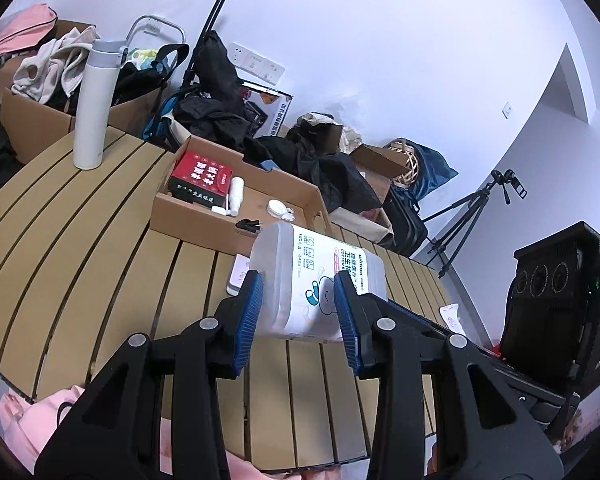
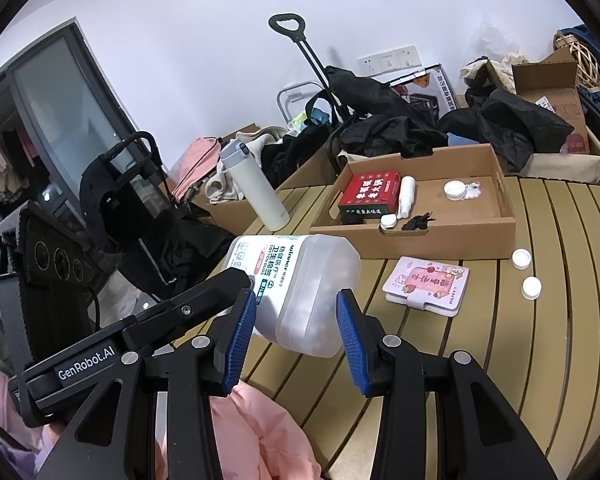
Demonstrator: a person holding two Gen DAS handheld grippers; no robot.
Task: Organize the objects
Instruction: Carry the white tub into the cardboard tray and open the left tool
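Note:
A translucent plastic tub of cotton buds (image 1: 312,280) with a printed label is held tilted above the slatted wooden table (image 1: 100,248). My left gripper (image 1: 298,312) is shut on its labelled end. My right gripper (image 2: 296,320) has its blue pads on either side of the tub's clear end (image 2: 300,292) and is shut on it. A shallow cardboard tray (image 2: 440,236) behind holds a red box (image 2: 370,196), a small white bottle (image 2: 406,196), a white lid (image 2: 454,190) and a black clip (image 2: 418,222).
A pink card case (image 2: 426,284) and two white caps (image 2: 521,258) lie on the table right of the tub. A white thermos (image 1: 94,104) stands at the far left. Boxes of clothes, black bags and a tripod (image 1: 468,216) crowd behind the table. Pink cloth (image 2: 260,432) lies at the front edge.

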